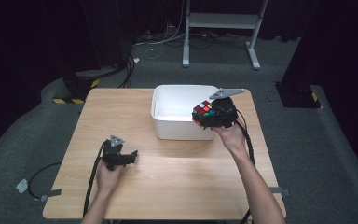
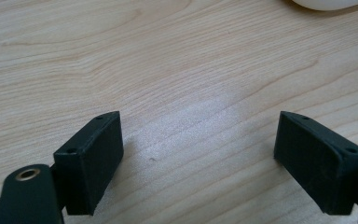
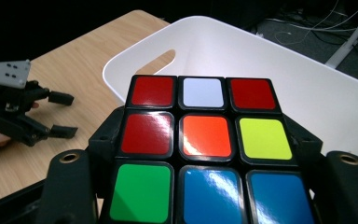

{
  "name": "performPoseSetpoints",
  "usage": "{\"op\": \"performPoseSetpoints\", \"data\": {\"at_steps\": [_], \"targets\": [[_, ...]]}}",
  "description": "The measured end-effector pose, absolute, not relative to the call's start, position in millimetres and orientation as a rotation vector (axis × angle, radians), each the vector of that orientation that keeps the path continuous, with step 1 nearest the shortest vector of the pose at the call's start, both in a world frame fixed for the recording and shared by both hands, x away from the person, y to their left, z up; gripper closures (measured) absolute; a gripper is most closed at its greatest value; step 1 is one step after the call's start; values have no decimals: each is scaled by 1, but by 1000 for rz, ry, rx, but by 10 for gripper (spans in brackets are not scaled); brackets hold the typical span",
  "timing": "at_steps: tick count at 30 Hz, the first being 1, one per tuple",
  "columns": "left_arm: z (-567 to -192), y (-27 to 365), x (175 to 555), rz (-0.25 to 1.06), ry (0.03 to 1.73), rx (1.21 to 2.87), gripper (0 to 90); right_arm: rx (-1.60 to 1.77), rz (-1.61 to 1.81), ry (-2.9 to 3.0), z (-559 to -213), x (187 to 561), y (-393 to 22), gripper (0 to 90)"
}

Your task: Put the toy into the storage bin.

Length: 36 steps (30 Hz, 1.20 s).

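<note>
A puzzle cube (image 1: pixel 203 111) is shown pinched between the jaws of the right gripper (image 1: pixel 208 115), held in the air at the near right corner of a white tub (image 1: pixel 160 122). The deciding relation is given in the right gripper view: the tub's open cavity (image 3: pixel 279 88) lies directly beyond the cube (image 3: pixel 205 149), on the far side of the jaws and lower than them, so that a short carry away from the person and to the left would, by judgement, be needed before any release. The cube has no long axis; it is gripped on two opposite faces, with a face of glossy tiles in red, white, orange, yellow, green and blue, set in a black frame, turned toward the camera. The tub is seen as a smooth, matt plastic box with rounded corners and a slot handle (image 3: pixel 162 59) cut in one wall; no contents can be made out. The left gripper (image 1: pixel 120 156) is rested on the pale wood-grain table (image 1: pixel 177 177) at the near left, well apart from the tub, its jaws spread wide with nothing but bare tabletop (image 2: pixel 196 93) between the flat black pads (image 2: pixel 91 156). The right hand (image 1: pixel 230 137) is therefore much the nearer to the tub.
</note>
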State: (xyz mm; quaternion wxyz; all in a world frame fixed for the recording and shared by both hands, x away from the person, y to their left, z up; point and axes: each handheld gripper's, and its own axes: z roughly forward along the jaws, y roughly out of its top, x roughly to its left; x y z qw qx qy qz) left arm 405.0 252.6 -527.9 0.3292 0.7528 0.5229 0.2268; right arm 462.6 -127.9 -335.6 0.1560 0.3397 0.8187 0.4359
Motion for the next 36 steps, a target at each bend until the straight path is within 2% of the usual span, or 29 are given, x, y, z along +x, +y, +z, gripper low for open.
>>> {"op": "performPoseSetpoints", "data": {"at_steps": [27, 36], "targets": [[-528, 253, 405, 593, 1368, 1971, 158, 1059, 1237, 2306, -332, 509, -116, 335], [-528, 253, 404, 593, 1365, 1973, 157, 1092, 1203, 2285, -336, 531, -100, 335]]}}
